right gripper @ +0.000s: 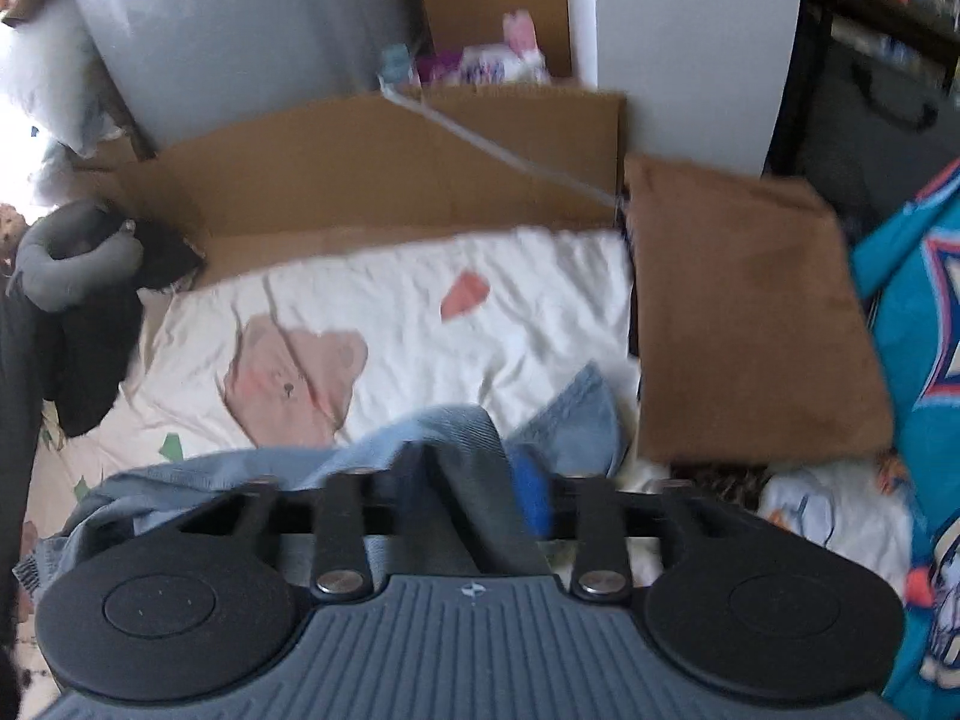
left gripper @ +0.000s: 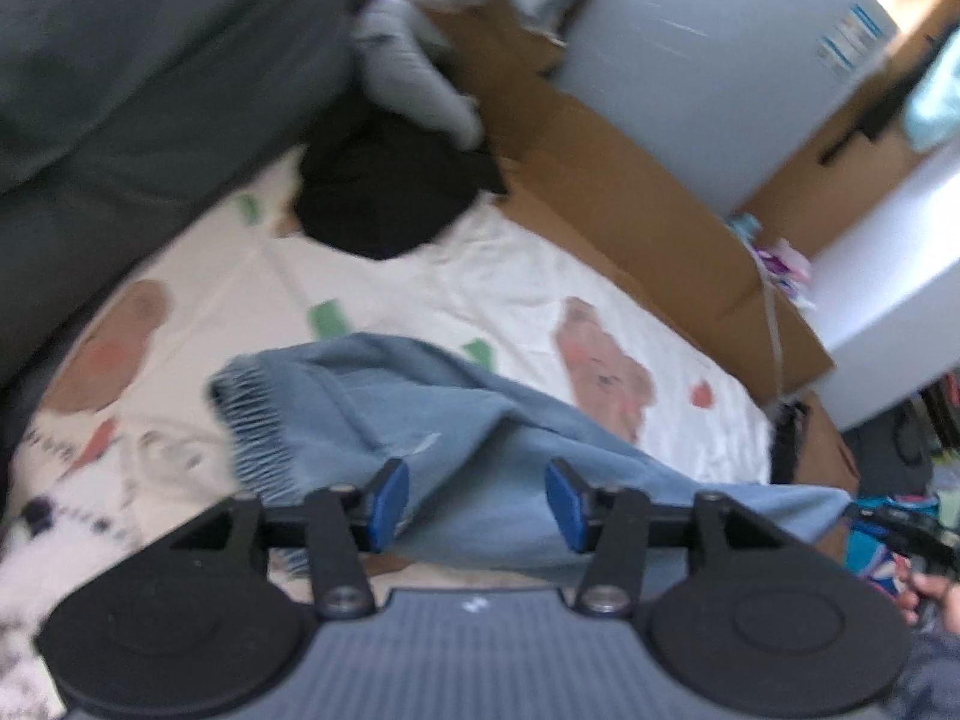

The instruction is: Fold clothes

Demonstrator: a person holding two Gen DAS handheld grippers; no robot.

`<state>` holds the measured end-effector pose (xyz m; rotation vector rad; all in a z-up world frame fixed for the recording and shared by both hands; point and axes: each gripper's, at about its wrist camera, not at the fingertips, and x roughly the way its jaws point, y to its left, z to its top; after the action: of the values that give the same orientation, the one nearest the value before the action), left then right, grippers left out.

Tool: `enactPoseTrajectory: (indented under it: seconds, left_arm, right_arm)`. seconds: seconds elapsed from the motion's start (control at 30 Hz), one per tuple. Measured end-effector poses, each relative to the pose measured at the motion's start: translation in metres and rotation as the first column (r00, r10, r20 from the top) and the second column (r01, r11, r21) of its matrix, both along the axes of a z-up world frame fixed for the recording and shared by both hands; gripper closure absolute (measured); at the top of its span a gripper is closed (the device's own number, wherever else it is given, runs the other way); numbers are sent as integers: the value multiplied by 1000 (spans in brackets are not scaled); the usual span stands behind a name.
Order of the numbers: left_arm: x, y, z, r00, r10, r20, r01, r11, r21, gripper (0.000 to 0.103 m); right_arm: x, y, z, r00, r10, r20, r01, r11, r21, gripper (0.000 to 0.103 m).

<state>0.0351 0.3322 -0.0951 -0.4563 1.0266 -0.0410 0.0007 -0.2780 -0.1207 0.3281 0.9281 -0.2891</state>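
The left gripper [left gripper: 477,501] hangs over the blue garment [left gripper: 384,408], and its blue pads [left gripper: 393,498] stand well apart with nothing pinched between them: the cloth lies beneath, not in the grip. The garment is spread low on the bear-print sheet [left gripper: 528,276], its ribbed hem toward the left of that view and a long tail running off to the right.

Over on the other side, the right gripper [right gripper: 462,492] sits at that far end of the garment [right gripper: 432,432]. A ridge of blue cloth rises between its fingers, and only one blue pad [right gripper: 531,495] shows clearly (the other is hidden behind the fold). The frame is blurred here, but the pad looks to be clear of the fabric, so the cloth appears loose and not clamped.

So the reading is that a fold is between grips: both sets of fingers are slack, and the garment lies rumpled, not squared. A dark pile [left gripper: 384,204] waits at the top of the sheet, with a cardboard box [right gripper: 384,162] behind and a brown mat [right gripper: 750,324] to the right.

The next move calls for fresh holds on two matching edges, likely the hem and the opposite end, taken low enough to catch the cloth only and not the sheet under it, then a lift and a carry across.
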Motion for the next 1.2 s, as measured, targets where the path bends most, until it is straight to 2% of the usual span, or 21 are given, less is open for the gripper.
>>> enactPoseTrajectory:
  seconds: [0.13,0.27,0.47,0.57,0.67,0.8,0.9,1.03,1.2]
  left_arm:
    - [-20,19,-6,998,67,-8,-67,998,1,47]
    - [-33,28,-20,995,96,-26,-96,995,-7,42]
    - [-40,26,-62,992,104,-70,-105,994,-9,42]
    - [-40,22,-91,988,94,-122,-96,995,-11,42]
    - [-37,18,-122,981,76,-178,-79,997,-6,42]
    - [-34,12,-150,976,43,-213,-34,998,46,42]
    - [-32,8,-162,978,-3,-209,26,994,106,39]
    - [-27,-1,-169,981,-84,-176,120,971,206,33]
    - [-17,-1,-182,984,-98,-149,129,968,215,30]
  right_arm:
    - [-5,2,7,999,39,29,-39,999,2,42]
    - [-9,6,4,997,68,41,-70,997,34,42]
    - [-17,20,-5,987,153,43,-154,988,7,41]
    - [-20,24,-10,985,170,31,-170,985,-13,40]
    - [-22,26,-13,986,165,31,-165,986,-12,40]
    - [-21,30,-16,985,169,36,-169,985,-19,40]
    - [-19,34,-17,983,177,42,-176,984,-23,40]
    - [-20,42,-22,980,195,35,-194,980,-32,40]
    - [-17,51,-31,971,240,7,-239,970,-48,39]
